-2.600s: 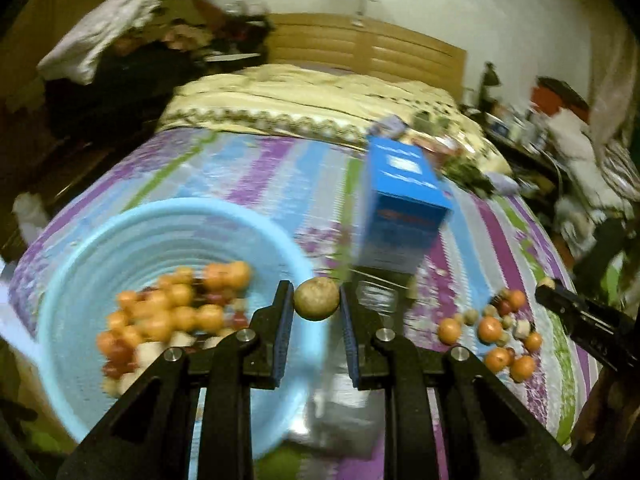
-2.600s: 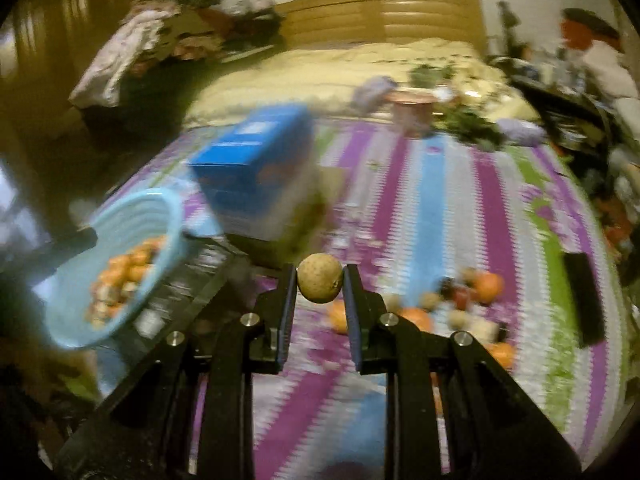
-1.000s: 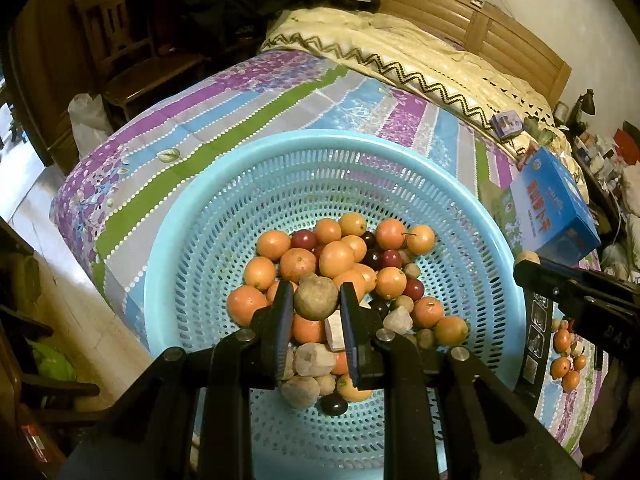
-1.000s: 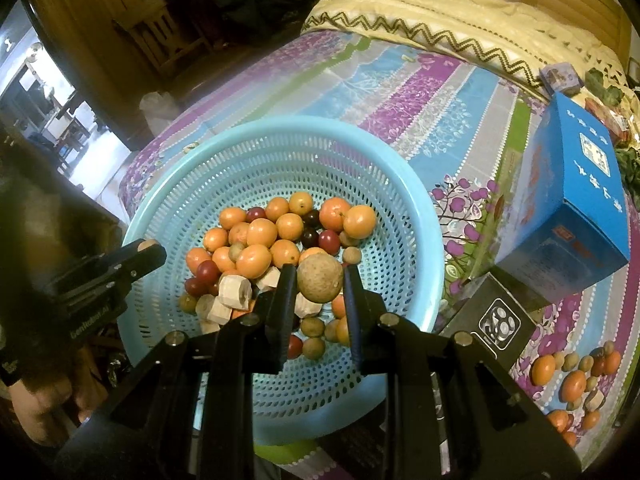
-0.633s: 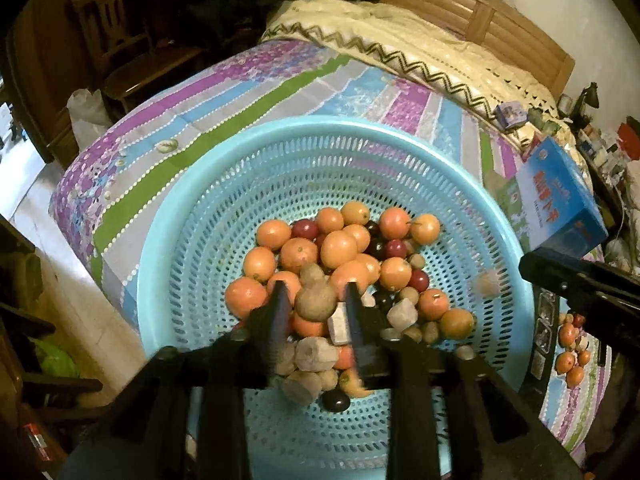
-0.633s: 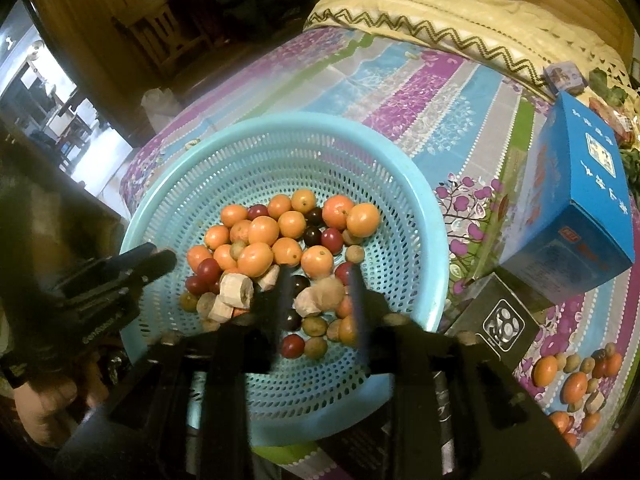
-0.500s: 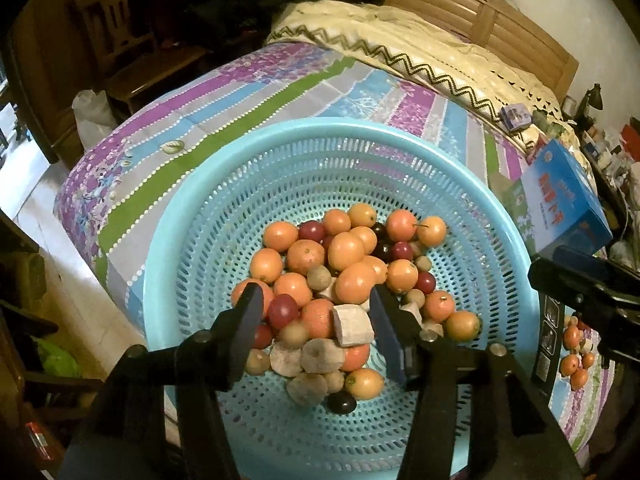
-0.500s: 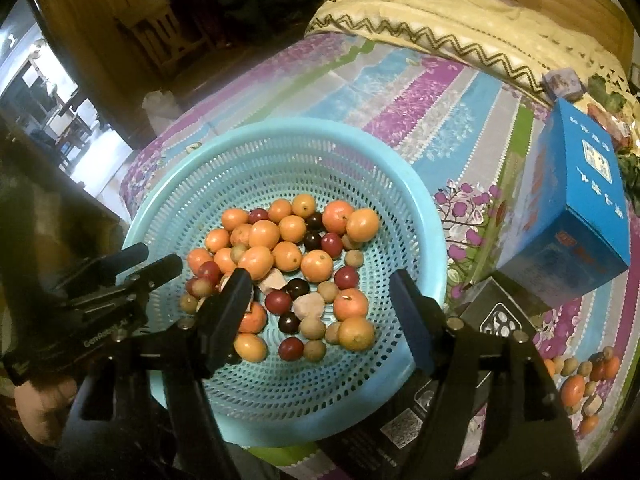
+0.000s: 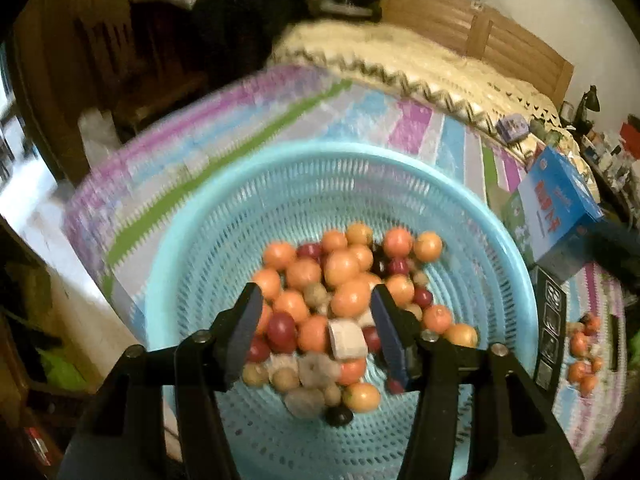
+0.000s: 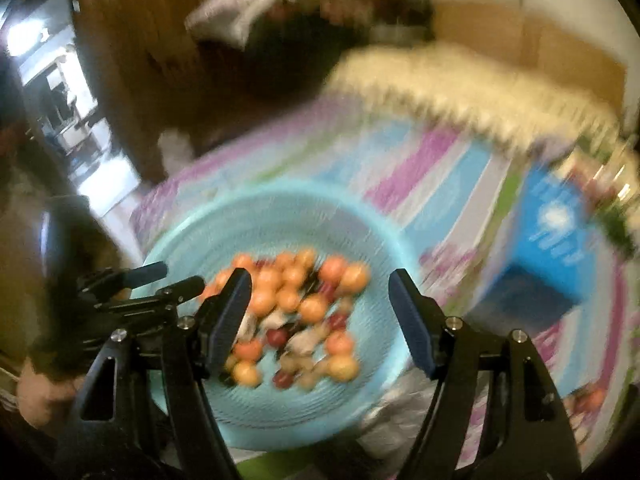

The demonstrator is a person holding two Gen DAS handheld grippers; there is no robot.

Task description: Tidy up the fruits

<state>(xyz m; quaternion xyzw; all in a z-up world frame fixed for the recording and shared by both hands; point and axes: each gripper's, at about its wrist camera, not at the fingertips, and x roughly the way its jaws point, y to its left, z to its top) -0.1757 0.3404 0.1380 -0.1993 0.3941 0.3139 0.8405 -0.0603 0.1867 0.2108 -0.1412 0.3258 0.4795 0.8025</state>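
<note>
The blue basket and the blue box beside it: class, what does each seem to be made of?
Blue basket: likely moulded plastic, slightly glossy, its wall pierced by regular rows of slots. Blue box: probably printed cardboard, with flat faces, sharp folded edges and printed lettering.

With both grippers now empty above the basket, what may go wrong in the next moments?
1. The basket sits near the bed's edge; a bump from the opening left gripper might tip it.
2. The loose fruits lie past the blue box; the right gripper could strike it on the way.
</note>
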